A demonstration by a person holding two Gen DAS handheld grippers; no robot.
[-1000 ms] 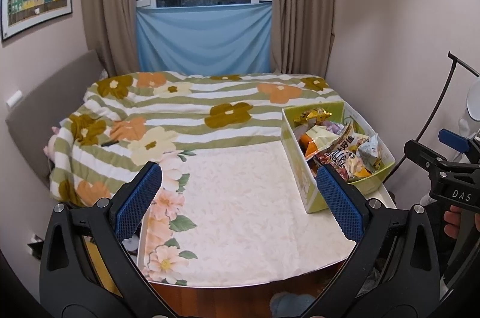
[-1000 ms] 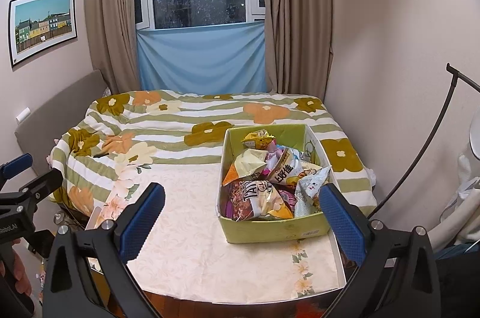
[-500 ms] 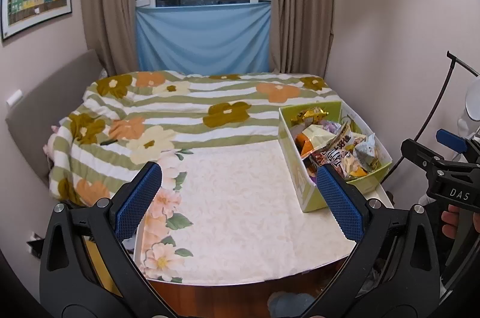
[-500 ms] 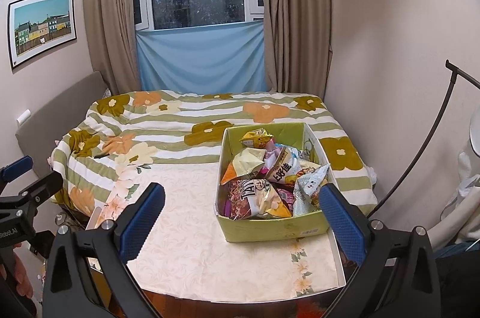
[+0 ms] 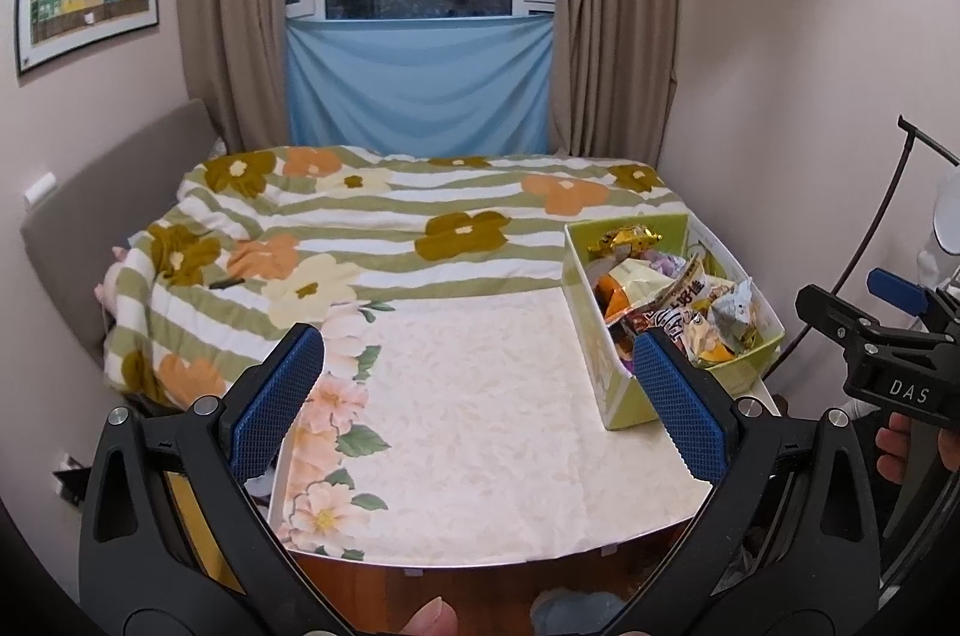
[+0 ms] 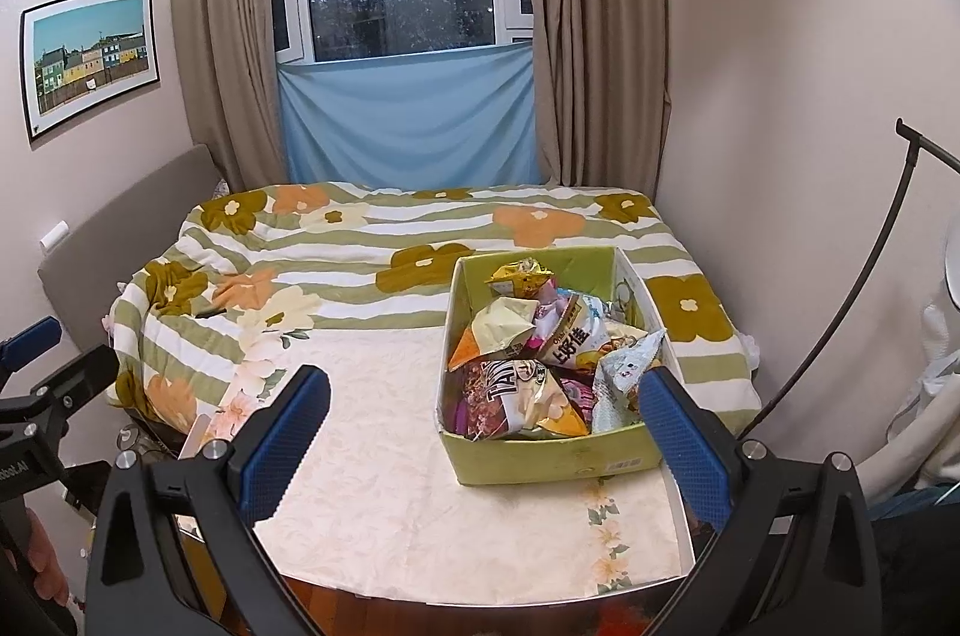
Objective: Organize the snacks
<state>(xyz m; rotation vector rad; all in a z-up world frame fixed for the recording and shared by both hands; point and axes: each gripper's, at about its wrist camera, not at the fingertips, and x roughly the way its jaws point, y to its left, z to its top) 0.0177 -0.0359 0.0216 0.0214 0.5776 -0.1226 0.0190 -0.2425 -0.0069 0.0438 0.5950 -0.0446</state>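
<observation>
The right wrist view looks almost straight into the green box (image 6: 543, 462). The box sits on the white table (image 6: 384, 486), at about 2 o'clock from the middle of the table. It is full of snack bags (image 6: 528, 354), all piled up. A gold bag (image 6: 521, 276) lies at the far end of the box. A brown and white bag (image 6: 516, 393) lies at the near end. This view shows the front wall of the box with a small label on it.

The left wrist view sees the same box (image 5: 606, 366) from the side, at 3 o'clock, so its long white side wall shows. The snack bags (image 5: 672, 297) poke up over the wall. This view shows more bare table (image 5: 480, 396) and the pink flowers on the cloth at 8 o'clock. It also shows the other tool at the far right edge, with fingers (image 5: 894, 450) wrapped around its handle. A fingertip (image 5: 429, 618) peeks in at 6 o'clock.

Behind the table is a bed with a flower blanket (image 5: 360, 228).

The left claw (image 5: 474, 384) is held over the near part of the table. Its two blue pads (image 5: 276, 396) are wide apart and hold nothing.

The right claw (image 6: 480, 432) is held level, in front of the box. Its blue pads (image 6: 684, 438) are wide apart too, with nothing between them. The right pad is just in front of the box's near right corner.
</observation>
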